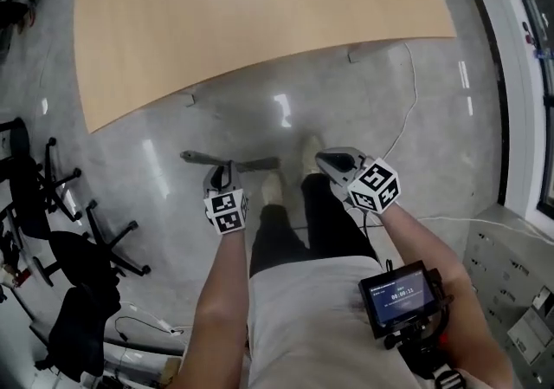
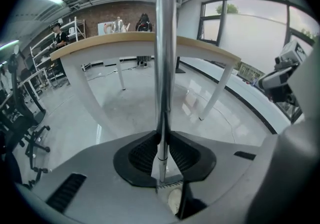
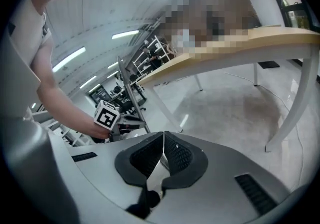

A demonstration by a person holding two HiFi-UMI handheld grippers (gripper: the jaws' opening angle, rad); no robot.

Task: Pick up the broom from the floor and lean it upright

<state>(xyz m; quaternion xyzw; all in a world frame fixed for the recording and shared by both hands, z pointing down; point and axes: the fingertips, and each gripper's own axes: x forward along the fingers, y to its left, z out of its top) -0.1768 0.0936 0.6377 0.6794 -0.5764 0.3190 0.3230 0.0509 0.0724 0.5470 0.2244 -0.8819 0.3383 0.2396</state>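
Near the person's feet (image 1: 273, 188), short of the wooden bench (image 1: 260, 23), the left tongs (image 1: 227, 172) clench the broom (image 2: 164, 68) by its metal handle, holding it steep, probably ready for leaning upright. The right tongs (image 1: 325, 158), closed and empty, hover alongside.

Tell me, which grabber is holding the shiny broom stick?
The left gripper: its jaws pinch the broom stick. The right gripper has its jaws shut on nothing.

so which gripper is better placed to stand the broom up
Left: the left gripper is clamped on the broom handle, so it can raise it. The right gripper is shut on nothing, apart from the handle.
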